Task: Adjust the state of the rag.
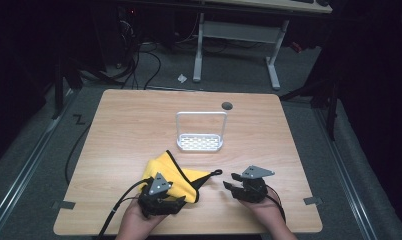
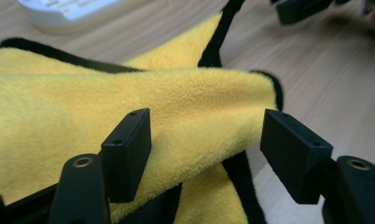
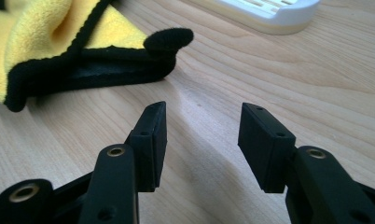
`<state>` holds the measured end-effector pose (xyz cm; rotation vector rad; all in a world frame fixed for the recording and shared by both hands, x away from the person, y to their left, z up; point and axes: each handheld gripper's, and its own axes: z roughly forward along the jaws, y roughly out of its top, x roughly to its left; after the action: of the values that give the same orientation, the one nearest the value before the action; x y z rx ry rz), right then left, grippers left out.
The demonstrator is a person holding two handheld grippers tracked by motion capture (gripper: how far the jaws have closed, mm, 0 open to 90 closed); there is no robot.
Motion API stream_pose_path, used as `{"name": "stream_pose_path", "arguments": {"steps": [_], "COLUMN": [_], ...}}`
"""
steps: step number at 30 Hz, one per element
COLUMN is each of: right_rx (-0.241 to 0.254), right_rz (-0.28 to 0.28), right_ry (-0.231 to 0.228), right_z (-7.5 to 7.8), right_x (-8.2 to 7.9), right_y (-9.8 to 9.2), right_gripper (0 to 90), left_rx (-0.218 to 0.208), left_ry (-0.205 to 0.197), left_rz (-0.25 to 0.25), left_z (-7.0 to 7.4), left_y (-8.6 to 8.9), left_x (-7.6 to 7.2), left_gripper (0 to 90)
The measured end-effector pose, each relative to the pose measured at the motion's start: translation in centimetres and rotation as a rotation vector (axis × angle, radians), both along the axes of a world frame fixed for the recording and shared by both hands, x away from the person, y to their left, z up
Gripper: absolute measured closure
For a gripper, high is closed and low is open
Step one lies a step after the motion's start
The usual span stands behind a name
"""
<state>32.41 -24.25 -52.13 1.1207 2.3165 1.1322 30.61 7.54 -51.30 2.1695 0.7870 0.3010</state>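
Yellow cloth lies bunched on table, near front edge, before white rack. Left gripper right over cloth, jaws wide apart, nothing pinched; fold lies between them, not squeezed. Right gripper rests on bare wood just beside cloth's black loop, jaws apart, empty. Likely step: fold or tidy cloth. Do well: grab near black edge, take just top layer, squeeze firmly, lift slow so cloth doesn't slip.
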Motion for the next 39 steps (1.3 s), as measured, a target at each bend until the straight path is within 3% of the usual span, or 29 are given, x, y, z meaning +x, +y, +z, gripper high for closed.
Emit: {"name": "stream_pose_path", "arguments": {"steps": [2,3,7,10,13,14,16,18,19,22,24,25,27,30,32,37,39], "right_rx": [0.0,0.001,0.039,0.059,0.058,0.064,0.066,0.066,0.069,0.068,0.054,0.027,0.022,-0.003,-0.069,-0.081,-0.079], "right_rz": [0.006,0.007,-0.005,-0.004,0.02,0.026,0.036,0.047,0.073,0.111,0.128,0.155,0.17,0.2,0.222,0.223,0.216], "right_ry": [-0.002,-0.007,-0.019,-0.037,-0.083,-0.09,-0.104,-0.11,-0.104,-0.071,-0.056,-0.025,0.003,0.037,0.061,0.065,0.065], "right_z": [0.0,0.1,0.7,1.4,2.2,2.4,2.6,2.7,2.8,2.3,2.0,1.4,1.0,0.3,-0.7,-1.0,-1.0], "right_x": [-0.1,-0.2,-0.6,-1.1,-1.7,-1.9,-2.1,-2.2,-2.1,-1.6,-1.3,-0.7,-0.3,0.0,0.2,0.2,0.0], "right_y": [0.1,0.2,0.5,0.8,1.3,1.6,2.1,2.6,3.5,5.3,6.4,8.2,9.2,10.4,12.0,12.1,11.3], "right_gripper": [52.6,52.8,52.9,54.5,56.9,57.3,57.3,57.9,61.0,67.1,70.7,79.2,85.3,88.2,88.6,90.0,90.0], "left_rx": [0.023,0.046,0.044,0.015,-0.003,-0.044,-0.067,-0.133,-0.176,-0.236,-0.245,-0.253,-0.256,-0.265,-0.266,-0.304,-0.331], "left_ry": [-0.006,-0.043,-0.046,-0.044,-0.042,-0.034,-0.028,-0.017,-0.015,0.004,0.005,-0.001,-0.002,0.003,0.002,0.023,0.025], "left_rz": [0.006,0.032,0.048,0.064,0.069,0.077,0.081,0.094,0.096,0.106,0.108,0.114,0.115,0.113,0.114,0.119,0.131], "left_z": [-0.3,-0.6,-0.5,-0.4,-0.1,0.2,0.4,0.9,1.2,1.6,1.7,1.8,1.8,1.9,1.9,2.1,2.4], "left_y": [-0.2,-0.3,0.2,0.8,1.0,1.3,1.7,2.5,3.2,4.1,4.4,4.7,4.8,5.0,5.1,5.7,6.3], "left_x": [0.0,-0.2,0.0,0.1,0.1,0.1,0.2,0.3,0.3,0.4,0.4,0.3,0.3,0.4,0.5,0.5,0.5], "left_gripper": [40.3,46.0,68.2,77.1,78.3,78.2,78.1,78.0,77.8,77.3,77.3,77.4,77.3,77.2,77.1,75.8,75.7]}}
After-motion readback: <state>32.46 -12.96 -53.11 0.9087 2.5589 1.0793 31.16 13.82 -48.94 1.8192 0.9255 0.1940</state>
